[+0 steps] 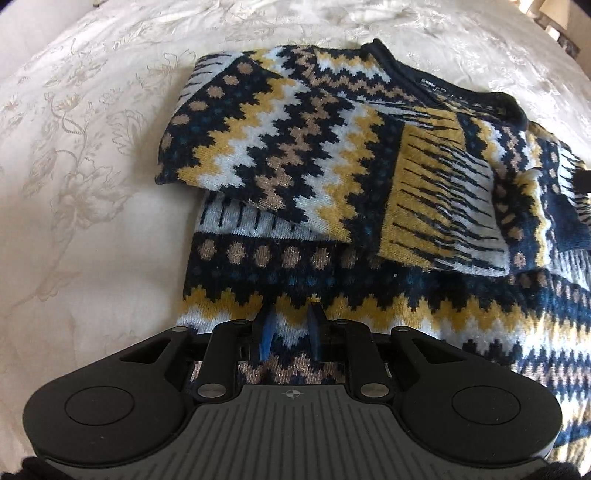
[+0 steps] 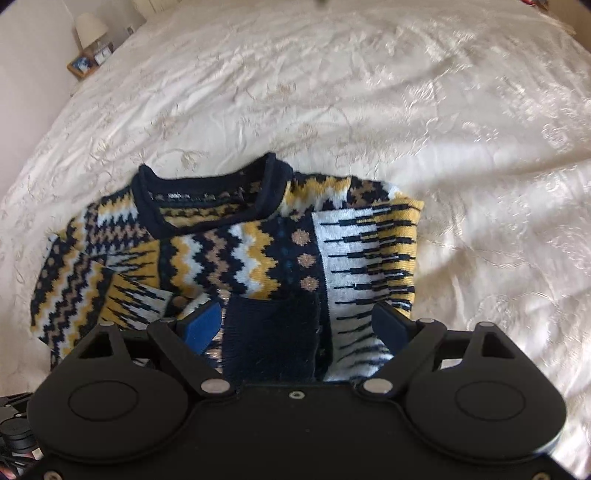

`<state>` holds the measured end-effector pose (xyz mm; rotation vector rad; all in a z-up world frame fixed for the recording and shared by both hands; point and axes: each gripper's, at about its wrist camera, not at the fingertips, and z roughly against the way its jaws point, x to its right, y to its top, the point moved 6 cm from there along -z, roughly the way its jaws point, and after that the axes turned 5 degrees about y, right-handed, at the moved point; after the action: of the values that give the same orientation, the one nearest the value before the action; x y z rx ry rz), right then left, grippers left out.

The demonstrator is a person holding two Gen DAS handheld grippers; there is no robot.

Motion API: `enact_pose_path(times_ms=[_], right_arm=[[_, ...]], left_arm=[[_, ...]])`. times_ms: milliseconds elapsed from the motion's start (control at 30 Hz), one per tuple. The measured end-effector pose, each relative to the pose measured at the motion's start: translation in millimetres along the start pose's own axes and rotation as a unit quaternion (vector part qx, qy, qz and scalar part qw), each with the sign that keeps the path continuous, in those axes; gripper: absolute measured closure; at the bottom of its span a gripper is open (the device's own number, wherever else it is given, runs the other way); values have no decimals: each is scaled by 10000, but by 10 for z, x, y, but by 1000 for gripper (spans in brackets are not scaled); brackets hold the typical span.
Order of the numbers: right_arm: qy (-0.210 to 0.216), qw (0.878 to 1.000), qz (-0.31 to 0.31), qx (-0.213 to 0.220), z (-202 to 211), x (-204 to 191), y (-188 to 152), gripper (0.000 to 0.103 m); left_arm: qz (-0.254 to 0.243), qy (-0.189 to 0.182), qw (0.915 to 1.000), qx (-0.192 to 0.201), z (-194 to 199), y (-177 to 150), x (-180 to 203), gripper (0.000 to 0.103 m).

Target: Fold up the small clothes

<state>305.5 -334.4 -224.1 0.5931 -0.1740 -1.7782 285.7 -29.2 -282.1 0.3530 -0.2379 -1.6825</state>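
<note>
A small knitted sweater (image 1: 325,155) with navy, yellow, white and tan zigzag bands lies on a cream bedspread. Both sleeves are folded in across its body. Its navy collar (image 2: 207,192) points away in the right wrist view. My left gripper (image 1: 291,325) hovers over the lower band of the sweater, its blue fingers a narrow gap apart with nothing between them. My right gripper (image 2: 295,325) is open wide over the navy cuff (image 2: 271,336) of the folded sleeve; the cuff lies between the fingers without being clamped.
The cream embroidered bedspread (image 2: 406,110) spreads around the sweater on all sides. A bedside table with a lamp (image 2: 88,29) and framed photos stands at the far left of the right wrist view.
</note>
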Motion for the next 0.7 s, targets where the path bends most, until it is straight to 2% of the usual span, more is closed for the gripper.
enact_pose_path(times_ms=[67,100,133,167,233,267,367,433,500,600,700], right_arm=[[52,9999,6,-134,-94,22,-10,18],[113,9997,-32,-209,-140,32,-15,25],[196,9993,-103,-308,-186,39,-24,36],[288,9985,-192,-415,-228,43,-33,43],[417,9973,-329,-505,-273,40,-42,80],[421,9975,-345,-459,-253,27,-34,84],[488,9986,-143,-140,-50,-81,51,86],[520,9985,48,137,137,-147,138,87],[476,9977,198,434,348,-184,226,87],[268,9959,357,788,568,-163,359,87],[-52,9946,398,953,656,-74,455,87]], left_arm=[[27,5,9999,108,8,-30,-1,83],[12,10,9999,146,16,-42,2,83],[-9,19,9999,172,17,-47,5,83],[-30,28,9998,195,22,-51,9,83],[-94,51,9997,227,39,-49,23,82],[-163,60,9996,220,56,-42,30,83],[-93,-9,9996,267,151,19,23,83],[14,-200,9987,462,302,72,7,83],[38,-216,9977,643,442,152,-5,83],[88,-257,9950,965,622,348,-19,82],[127,-292,9928,1156,707,591,-77,82]])
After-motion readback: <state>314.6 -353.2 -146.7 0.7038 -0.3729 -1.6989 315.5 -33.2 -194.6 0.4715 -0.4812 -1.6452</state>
